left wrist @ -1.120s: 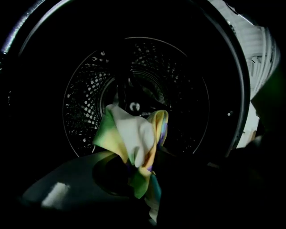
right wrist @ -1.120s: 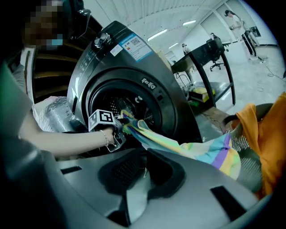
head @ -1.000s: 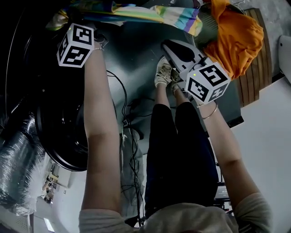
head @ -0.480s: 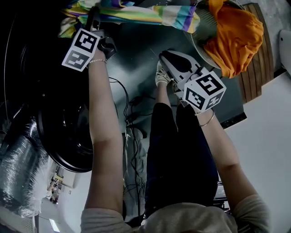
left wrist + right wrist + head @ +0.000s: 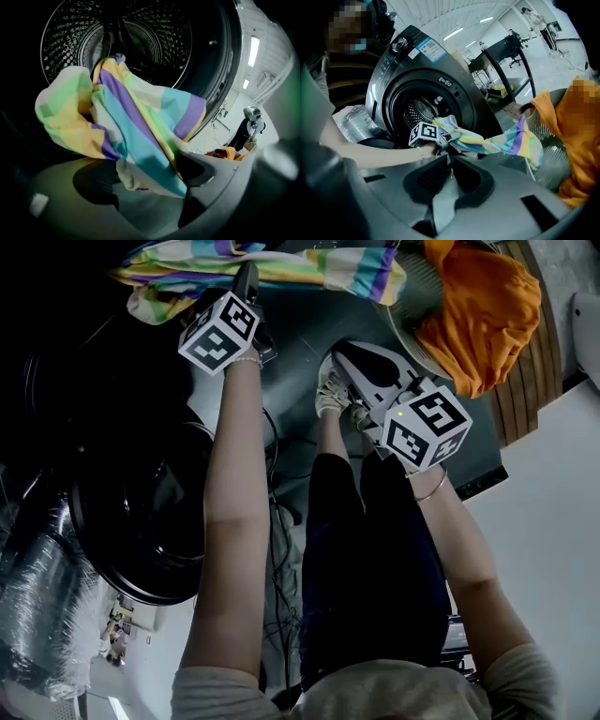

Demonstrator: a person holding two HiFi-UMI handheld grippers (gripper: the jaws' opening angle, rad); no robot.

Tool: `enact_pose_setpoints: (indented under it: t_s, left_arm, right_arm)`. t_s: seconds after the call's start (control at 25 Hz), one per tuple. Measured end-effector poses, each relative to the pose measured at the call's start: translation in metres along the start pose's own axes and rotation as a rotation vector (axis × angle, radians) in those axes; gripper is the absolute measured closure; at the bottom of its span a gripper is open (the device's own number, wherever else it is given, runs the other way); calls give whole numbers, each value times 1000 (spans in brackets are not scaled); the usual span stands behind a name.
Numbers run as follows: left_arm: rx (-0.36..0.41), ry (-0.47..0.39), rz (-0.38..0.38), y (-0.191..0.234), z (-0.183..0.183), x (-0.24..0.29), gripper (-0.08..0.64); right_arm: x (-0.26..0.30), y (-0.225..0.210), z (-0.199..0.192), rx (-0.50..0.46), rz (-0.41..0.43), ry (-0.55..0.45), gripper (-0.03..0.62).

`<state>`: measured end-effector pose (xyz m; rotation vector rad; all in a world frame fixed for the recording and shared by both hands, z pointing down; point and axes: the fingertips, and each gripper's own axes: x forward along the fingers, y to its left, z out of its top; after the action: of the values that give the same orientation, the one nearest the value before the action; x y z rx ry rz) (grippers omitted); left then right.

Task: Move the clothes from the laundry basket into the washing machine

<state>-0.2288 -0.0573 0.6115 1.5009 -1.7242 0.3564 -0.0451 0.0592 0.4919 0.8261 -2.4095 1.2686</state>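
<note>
A pastel striped cloth (image 5: 281, 263) hangs out of the washing machine's drum (image 5: 140, 37) and trails toward the basket (image 5: 548, 159). My left gripper (image 5: 246, 279) is at the drum mouth. Its jaws have just been opening and now stand wide, and the cloth (image 5: 140, 117) drapes loosely between them without being pinched. An orange garment (image 5: 487, 315) lies in the metal mesh basket (image 5: 403, 324) at the upper right. My right gripper (image 5: 345, 341) hovers in front of that basket, shut and holding nothing. In the right gripper view, the right gripper (image 5: 450, 161) points at the left gripper (image 5: 440, 140).
The dark front-loading washing machine (image 5: 417, 61) has its round door (image 5: 141, 521) swung open at the left. The person's legs and shoes (image 5: 333, 390) stand between the grippers, with cables (image 5: 272, 474) on the floor. A plastic-wrapped bundle (image 5: 37, 587) lies at the left. Another person stands behind the machine.
My left gripper has moved right and down from the dark drum mouth, and the striped cloth now hangs lower and looser. The right gripper has barely shifted.
</note>
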Motion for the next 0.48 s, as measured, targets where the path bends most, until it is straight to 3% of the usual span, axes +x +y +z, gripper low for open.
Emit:
enact_pose_setpoints:
  t_s: [0.04, 0.12, 0.16, 0.32, 0.48]
  left_arm:
    - [14, 8, 11, 2, 3, 4, 158]
    - [35, 19, 43, 8, 9, 5, 385]
    - [39, 14, 55, 11, 14, 2, 457]
    - [105, -46, 45, 21, 43, -19, 494]
    - [200, -181, 87, 36, 108, -34, 497]
  right_arm:
    - [0, -4, 1, -2, -12, -2, 569]
    - [2, -10, 3, -6, -42, -5, 569]
    - [2, -12, 3, -6, -49, -6, 569]
    - [6, -5, 3, 1, -49, -6, 569]
    - [10, -2, 7, -3, -45, -16, 569]
